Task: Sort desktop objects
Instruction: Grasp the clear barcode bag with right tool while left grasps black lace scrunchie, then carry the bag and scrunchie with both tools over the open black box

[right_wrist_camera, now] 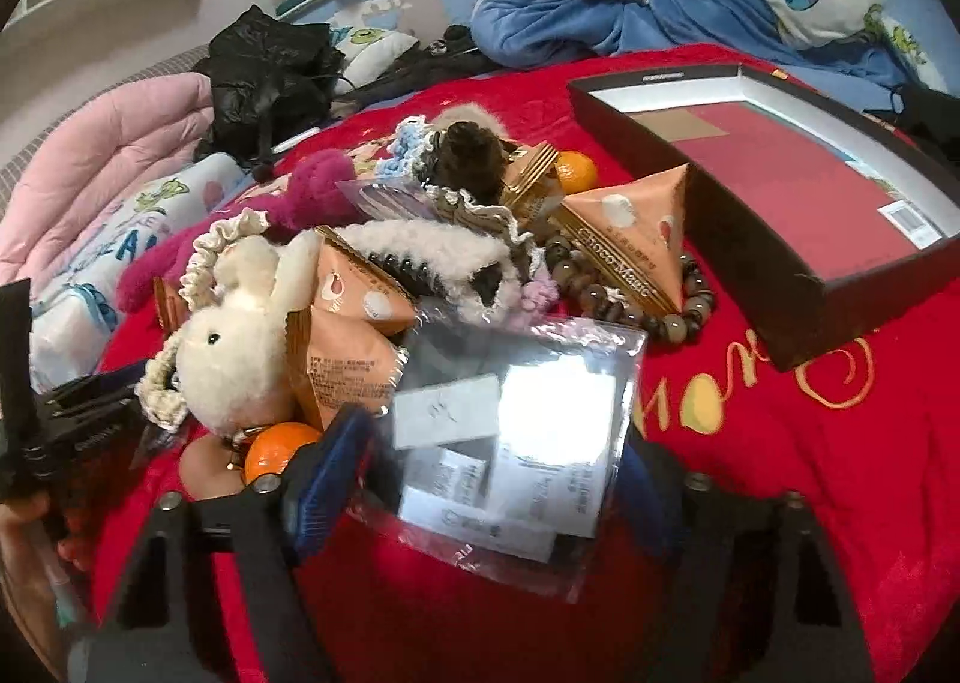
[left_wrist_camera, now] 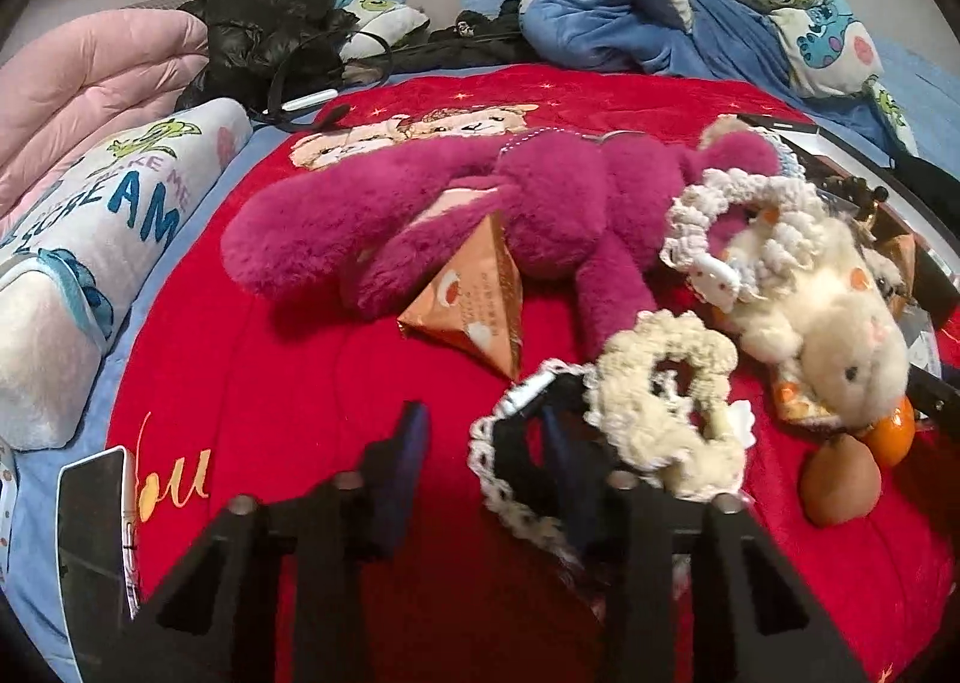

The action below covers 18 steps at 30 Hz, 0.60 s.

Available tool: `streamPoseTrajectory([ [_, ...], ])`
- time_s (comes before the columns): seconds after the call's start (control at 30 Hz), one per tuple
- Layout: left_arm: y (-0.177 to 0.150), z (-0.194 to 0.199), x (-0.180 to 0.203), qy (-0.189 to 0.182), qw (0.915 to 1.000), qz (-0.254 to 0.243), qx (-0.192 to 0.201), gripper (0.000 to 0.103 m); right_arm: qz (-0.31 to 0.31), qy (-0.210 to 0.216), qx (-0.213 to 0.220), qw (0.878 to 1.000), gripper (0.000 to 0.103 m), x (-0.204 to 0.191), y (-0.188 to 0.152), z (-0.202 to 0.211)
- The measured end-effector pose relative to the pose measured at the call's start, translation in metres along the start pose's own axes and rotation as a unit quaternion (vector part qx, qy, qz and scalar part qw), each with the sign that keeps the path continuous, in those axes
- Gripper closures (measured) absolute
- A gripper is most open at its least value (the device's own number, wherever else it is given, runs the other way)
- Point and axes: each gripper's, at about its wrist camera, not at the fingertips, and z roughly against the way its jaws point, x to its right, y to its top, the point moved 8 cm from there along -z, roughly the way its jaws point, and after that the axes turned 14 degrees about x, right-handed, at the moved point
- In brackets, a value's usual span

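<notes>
The sorting pile is found on a red blanket (left_wrist_camera: 300, 383) spread over a bed. In the left wrist view the left hand-held gripper (left_wrist_camera: 480, 473) is seen low over the blanket with its fingers (left_wrist_camera: 399, 461) spread wide; a black lace-edged band (left_wrist_camera: 522, 443) lies across the right finger, but nothing is clamped between them. Just beyond, a cream crochet scrunchie (left_wrist_camera: 666, 401) rests against a white plush toy (left_wrist_camera: 828, 311), with a magenta plush (left_wrist_camera: 480, 203) and an orange snack packet (left_wrist_camera: 474, 299) farther off. In the right wrist view the right hand-held gripper (right_wrist_camera: 486, 479) is held wide open around a clear plastic bag (right_wrist_camera: 516, 431) of paper cards; whether the fingers touch the bag cannot be told. An open dark box (right_wrist_camera: 756, 281) sits at the far right, near a bead bracelet (right_wrist_camera: 660, 311) and an orange (right_wrist_camera: 576, 170)
</notes>
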Motion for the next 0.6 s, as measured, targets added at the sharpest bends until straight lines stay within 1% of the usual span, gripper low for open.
streamPoseTrajectory([
  [0.03,-0.001,0.002,0.001,-0.002,1.0000,0.000,0.001,0.082,0.002,0.001,0.001,1.000,0.031,0.000,0.000,0.001],
  [0.13,-0.002,0.006,0.002,-0.008,1.0000,-0.002,0.005,0.088,0.004,0.000,0.007,1.000,0.036,0.000,0.000,0.002],
  [0.2,-0.002,0.008,0.002,-0.010,0.9999,-0.001,0.007,0.088,-0.001,0.002,0.011,1.000,0.039,0.001,0.000,0.003],
  [0.3,-0.002,0.012,-0.001,-0.012,0.9998,0.006,0.013,0.089,-0.007,0.007,0.016,1.000,0.041,0.002,0.001,0.005],
  [0.47,-0.002,0.021,-0.004,-0.014,0.9995,0.013,0.024,0.089,-0.011,0.012,0.025,1.000,0.042,0.002,0.001,0.009],
  [0.6,0.002,0.032,-0.008,-0.006,0.9990,0.011,0.042,0.089,-0.012,0.009,0.039,0.999,0.042,0.003,0.003,0.015],
])
